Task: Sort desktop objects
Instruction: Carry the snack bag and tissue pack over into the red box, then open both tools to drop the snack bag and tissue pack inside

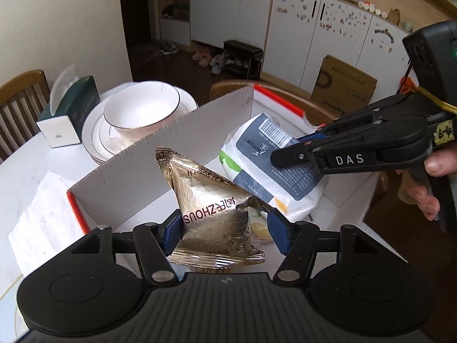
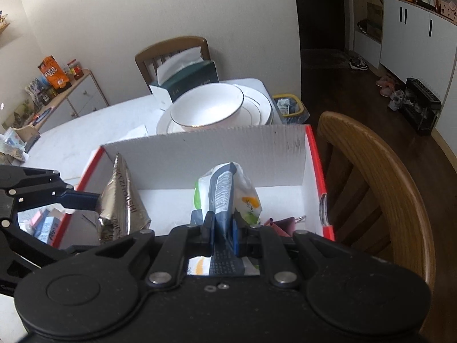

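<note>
**Both grippers loaded over the box**

Left gripper (image 1: 225,228), nearest in left wrist view: jaws part-open, blue pads clamped on both sides of gold foil snack pouch (image 1: 211,200). Pouch upright, pointed end up, held over the near-left corner of the box (image 1: 177,143), bottom seam hanging toward the gripper body.

Right gripper (image 2: 222,231): jaws squeezed nearly together, pinching the tissue pack (image 2: 228,188), white/navy wrapper w/ barcode. Pack stands on edge over the box middle; can't tell if it touches the box floor. In left wrist view same pack (image 1: 265,157) sits right of the pouch, right gripper (image 1: 288,154) coming in from the right, person's fingers (image 1: 428,197) on its handle.

Box: white corrugated inside, red outer edge, open top, on white table (image 1: 25,171). Small dark red item (image 2: 282,223) w/ metal ring lies on the box floor at its right side, near the right wall.

Behind box's far wall: white bowl (image 1: 142,108) on stacked plates (image 1: 94,140). Green tissue box (image 1: 71,108) left of the plates. Wooden chair (image 2: 380,177) just right of the box, off the table. Crumpled white paper (image 1: 42,211) left of the box.
</note>
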